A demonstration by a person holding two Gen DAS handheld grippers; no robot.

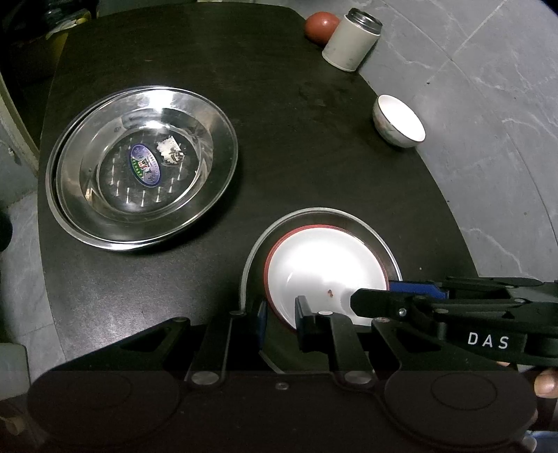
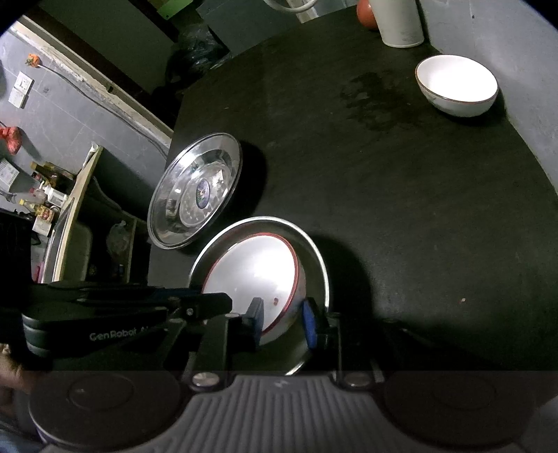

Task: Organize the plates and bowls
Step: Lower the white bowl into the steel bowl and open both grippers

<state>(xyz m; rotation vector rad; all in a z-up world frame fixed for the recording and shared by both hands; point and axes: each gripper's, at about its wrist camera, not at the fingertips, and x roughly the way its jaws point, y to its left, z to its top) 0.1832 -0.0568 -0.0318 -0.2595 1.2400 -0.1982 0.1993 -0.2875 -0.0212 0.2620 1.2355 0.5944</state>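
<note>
A white bowl with a red rim [image 1: 321, 265] [image 2: 254, 268] sits in a steel plate [image 1: 254, 258] [image 2: 314, 251] near the table's front edge. My left gripper [image 1: 280, 313] straddles the bowl's near rim, one finger inside and one outside, and looks closed on it. My right gripper [image 2: 284, 320] straddles the rim from the other side in the same way; it also shows in the left wrist view [image 1: 401, 296]. Two stacked steel plates [image 1: 143, 174] [image 2: 195, 191] lie to the left. A second white bowl [image 1: 399, 120] [image 2: 457, 85] stands at the far right.
A white canister [image 1: 350, 38] [image 2: 401, 24] and a red round object [image 1: 321, 24] [image 2: 366, 14] stand at the table's far edge. The black table [image 1: 279, 122] ends in a curved edge at the right. A shelf with bottles [image 2: 45, 198] is off the left side.
</note>
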